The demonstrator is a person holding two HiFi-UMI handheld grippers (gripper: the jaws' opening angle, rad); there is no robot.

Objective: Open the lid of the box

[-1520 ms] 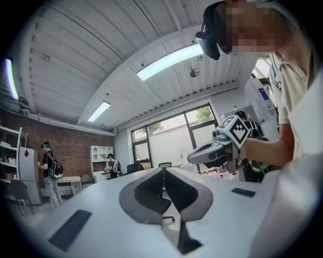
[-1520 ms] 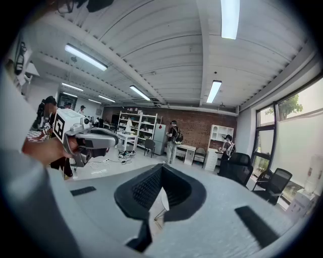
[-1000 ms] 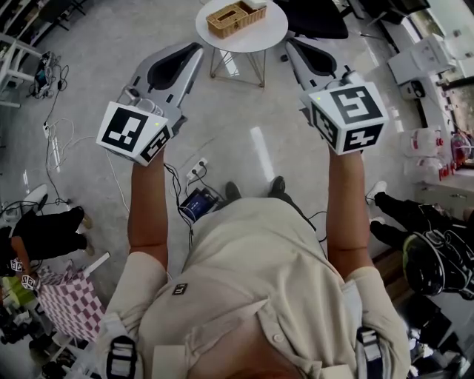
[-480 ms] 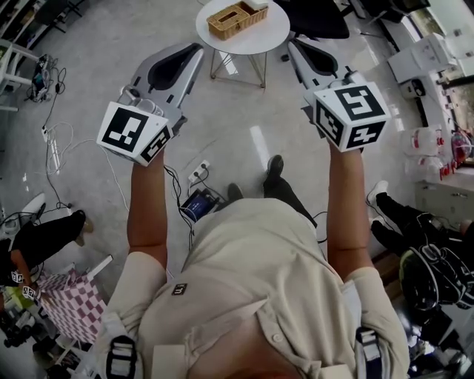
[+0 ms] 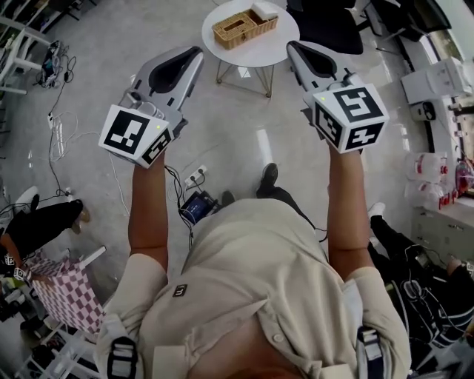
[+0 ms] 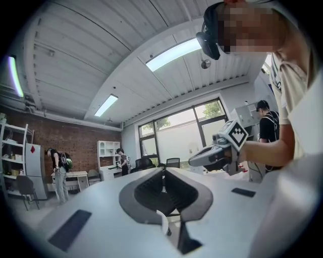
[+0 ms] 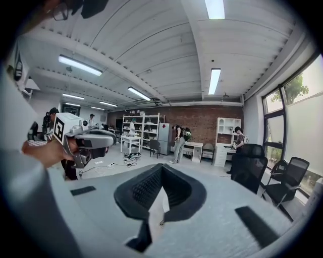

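A woven wicker box (image 5: 244,24) with a slotted lid sits on a small round white table (image 5: 255,50) at the top of the head view. A small white box (image 5: 264,9) lies beside it. My left gripper (image 5: 194,53) is held in the air short of the table's left side, shut with nothing in it. My right gripper (image 5: 292,46) hovers by the table's right edge, also shut and empty. Neither touches the box. In the left gripper view the jaws (image 6: 163,171) meet at their tips; the right gripper view shows the same (image 7: 161,166). Neither gripper view shows the box.
Cables and a power strip (image 5: 195,174) lie on the floor below my arms. A black office chair (image 5: 326,26) stands behind the table. A checked cloth (image 5: 63,296) is at lower left, white cabinets (image 5: 444,81) at right. Other people stand in the room (image 7: 179,143).
The table and wicker box have slid a little lower and nearer in the head view as the person steps forward. Both grippers stay raised and shut.
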